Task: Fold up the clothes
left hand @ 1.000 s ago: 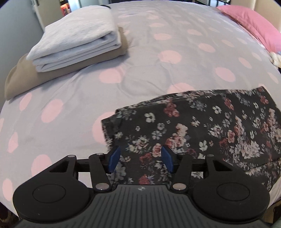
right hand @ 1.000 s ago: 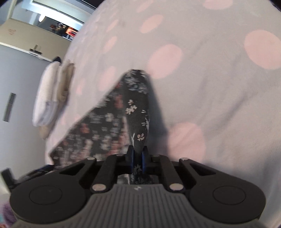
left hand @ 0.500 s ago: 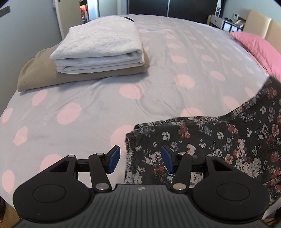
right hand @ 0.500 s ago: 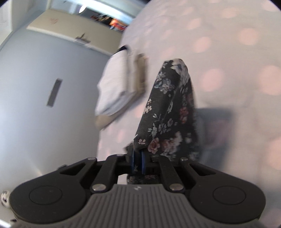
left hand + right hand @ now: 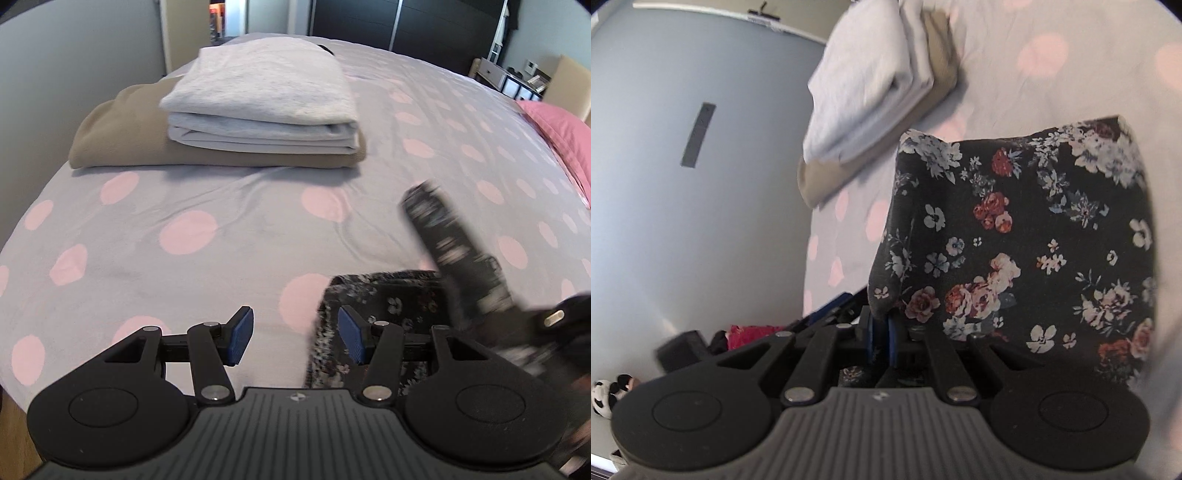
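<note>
Left tongs [image 5: 295, 334]: jaws stand apart with nothing pinched; bare bedspread shows between the blue pads, and the right pad sits over the near edge of the floral garment.
Right tongs [image 5: 881, 338]: clamped narrow on a corner of the floral garment [image 5: 1015, 251], lifting it so the cloth hangs as a broad flap in front of the camera.
Floral garment, from the left wrist view: its lower part [image 5: 384, 302] lies on the bed, just right of the left tongs; a blurred strip rises up at the right.
Bed [image 5: 184, 229]: grey spread with pink dots.
Folded stack: a grey garment [image 5: 266, 92] rests on a tan one [image 5: 122, 136], well beyond the floral garment.
Far right: pink pillow [image 5: 554, 125].
</note>
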Demonstrator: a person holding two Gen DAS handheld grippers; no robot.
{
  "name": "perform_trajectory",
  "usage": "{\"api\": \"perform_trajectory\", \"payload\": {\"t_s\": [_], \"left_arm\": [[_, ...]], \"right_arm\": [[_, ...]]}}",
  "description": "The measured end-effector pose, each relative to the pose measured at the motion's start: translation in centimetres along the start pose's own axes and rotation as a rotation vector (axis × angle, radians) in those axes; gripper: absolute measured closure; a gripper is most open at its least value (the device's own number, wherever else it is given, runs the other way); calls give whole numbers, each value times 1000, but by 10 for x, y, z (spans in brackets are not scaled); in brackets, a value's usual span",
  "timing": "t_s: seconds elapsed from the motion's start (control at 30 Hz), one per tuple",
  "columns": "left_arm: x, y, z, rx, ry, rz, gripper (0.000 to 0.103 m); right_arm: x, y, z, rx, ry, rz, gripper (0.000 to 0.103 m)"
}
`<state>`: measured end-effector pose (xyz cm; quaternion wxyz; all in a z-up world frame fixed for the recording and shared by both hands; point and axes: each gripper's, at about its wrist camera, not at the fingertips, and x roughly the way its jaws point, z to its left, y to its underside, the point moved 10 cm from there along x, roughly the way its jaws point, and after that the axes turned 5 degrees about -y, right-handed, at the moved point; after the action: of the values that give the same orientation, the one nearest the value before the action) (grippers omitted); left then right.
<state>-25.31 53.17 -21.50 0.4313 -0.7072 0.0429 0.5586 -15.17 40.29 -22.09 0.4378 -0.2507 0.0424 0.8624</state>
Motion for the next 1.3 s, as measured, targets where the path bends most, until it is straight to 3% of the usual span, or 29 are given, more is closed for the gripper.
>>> {"api": "perform_trajectory", "payload": {"t_s": [0.3,0.4,0.57,0.73,0.87,1.0,1.17,1.3], "left_arm": [[4,-3,12,-29,0,5,54],[6,-2,14,-36,-3,10,54],[4,2,13,-32,19,15,54],[-5,8,-9,7,131,17,60],[-5,30,-37,103,216,85,63],[19,51,-40,164,135,184,66],[56,65,-20,139,55,263,67],[64,71,-22,197,26,242,57]], "right_arm": [[77,16,-34,12,132,48,94],[85,23,-46,16,151,68,88],[67,21,-36,-14,106,62,71],[26,18,-33,-150,160,9,72],[-10,31,-39,-329,239,17,72],[-24,60,-51,-481,310,70,72],[-18,82,-87,-586,413,101,74],[-14,94,-111,-654,459,132,81]]}}
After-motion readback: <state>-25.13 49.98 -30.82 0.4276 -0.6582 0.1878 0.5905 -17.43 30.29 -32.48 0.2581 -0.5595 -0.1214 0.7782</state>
